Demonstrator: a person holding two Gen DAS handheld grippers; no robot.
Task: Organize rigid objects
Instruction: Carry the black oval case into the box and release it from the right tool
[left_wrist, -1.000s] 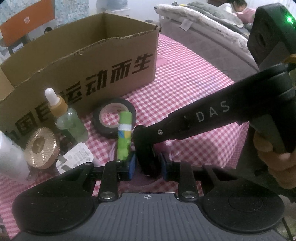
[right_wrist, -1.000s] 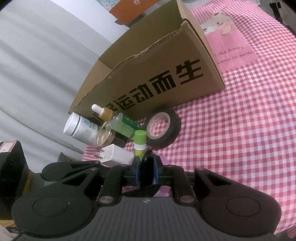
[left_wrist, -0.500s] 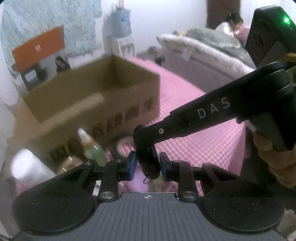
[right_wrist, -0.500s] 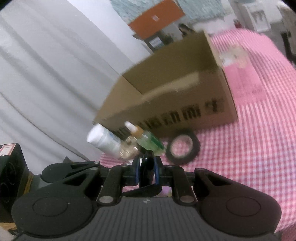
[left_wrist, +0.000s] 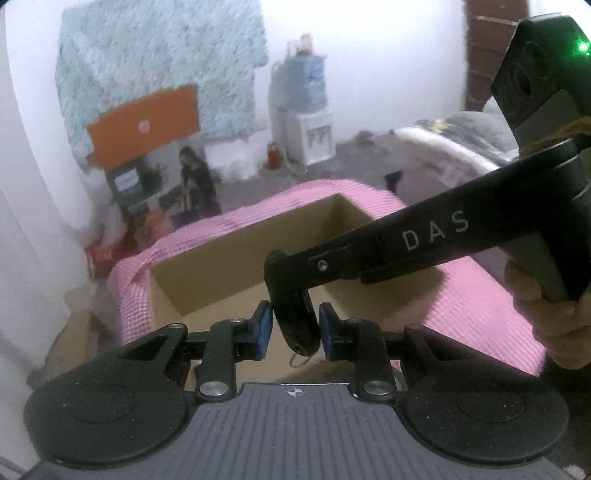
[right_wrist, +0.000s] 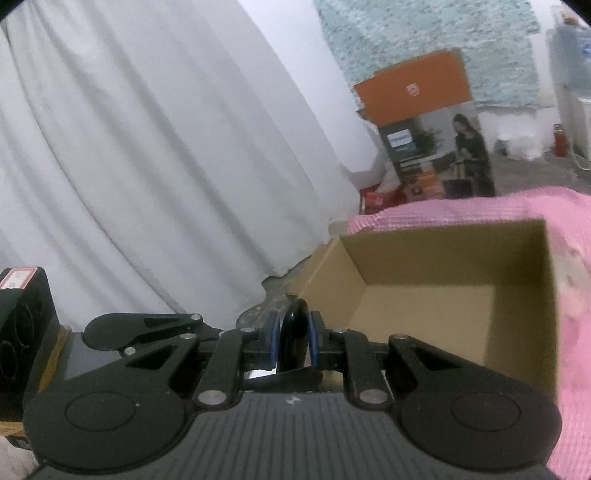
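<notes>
A small black oval object, like a key fob with a metal ring, (left_wrist: 298, 325) hangs between both grippers over the open cardboard box (left_wrist: 236, 258). My right gripper (right_wrist: 291, 341) is shut on the black fob (right_wrist: 293, 339). In the left wrist view the right gripper's fingers (left_wrist: 369, 251) reach in from the right and pinch it. My left gripper (left_wrist: 295, 328) has its blue pads on either side of the fob with small gaps. The cardboard box (right_wrist: 443, 295) looks empty inside.
The box stands on a pink checked tablecloth (left_wrist: 480, 306), which also shows in the right wrist view (right_wrist: 576, 332). A white curtain (right_wrist: 147, 147) hangs at the left. An orange carton (left_wrist: 147, 122) and a water dispenser (left_wrist: 306, 122) stand on the floor behind.
Both grippers have risen from table level, with the fob, to above the open box. The bottles, tape roll and green tube have dropped out of view. The left pads have parted slightly.
</notes>
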